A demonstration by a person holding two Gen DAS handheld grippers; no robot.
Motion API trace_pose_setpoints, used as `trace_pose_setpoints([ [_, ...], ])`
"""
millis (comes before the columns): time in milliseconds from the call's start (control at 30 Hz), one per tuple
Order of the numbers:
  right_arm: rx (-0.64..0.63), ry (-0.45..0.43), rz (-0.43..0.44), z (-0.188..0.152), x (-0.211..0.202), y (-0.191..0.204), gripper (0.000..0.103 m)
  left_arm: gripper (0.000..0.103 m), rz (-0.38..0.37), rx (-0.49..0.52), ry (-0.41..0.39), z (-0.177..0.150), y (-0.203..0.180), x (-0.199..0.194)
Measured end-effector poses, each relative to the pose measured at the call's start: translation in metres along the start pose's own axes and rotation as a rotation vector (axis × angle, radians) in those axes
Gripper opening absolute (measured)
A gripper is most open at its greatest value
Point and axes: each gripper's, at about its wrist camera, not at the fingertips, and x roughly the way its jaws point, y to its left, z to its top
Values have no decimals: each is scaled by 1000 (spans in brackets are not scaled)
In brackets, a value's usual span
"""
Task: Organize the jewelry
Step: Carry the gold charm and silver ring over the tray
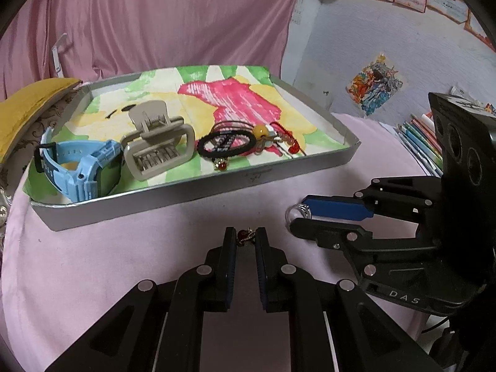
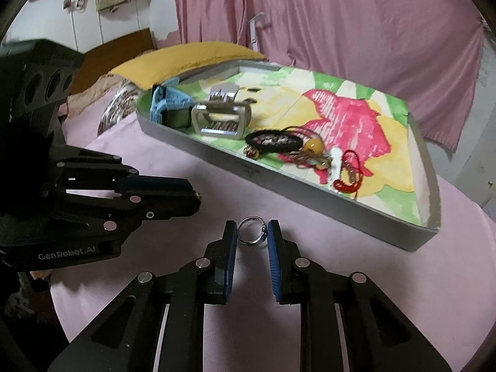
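Note:
A grey tray lined with a painted sheet holds a blue watch, a beige hair claw, a black hair tie and red-and-yellow beaded cords. My left gripper is shut on a small red-and-gold trinket just above the pink cloth in front of the tray. My right gripper is shut on a silver ring, which also shows in the left wrist view. The tray and its contents lie beyond it.
A yellow pillow lies by the tray's far left corner. A pink curtain hangs behind. Books are stacked at the right. The pink cloth covers the surface around the tray.

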Motion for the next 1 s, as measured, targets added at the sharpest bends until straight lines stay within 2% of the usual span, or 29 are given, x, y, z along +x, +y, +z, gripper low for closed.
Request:
trace_pose_setpoints([
  [167, 48, -81, -16, -1, -15, -5, 17, 11, 8, 1, -72, 5, -2, -12],
  [433, 117, -308, -86, 6, -48, -15, 17, 11, 25, -14, -285, 20, -6, -36],
  [700, 157, -535, -171, 15, -77, -18, 17, 11, 99, 20, -479, 33, -18, -51],
  [800, 158, -588, -200, 17, -81, -19, 17, 11, 121, 21, -528, 38, -19, -53],
  [1000, 152, -631, -246, 21, -77, -24, 17, 11, 141, 17, -604, 45, -18, -53],
])
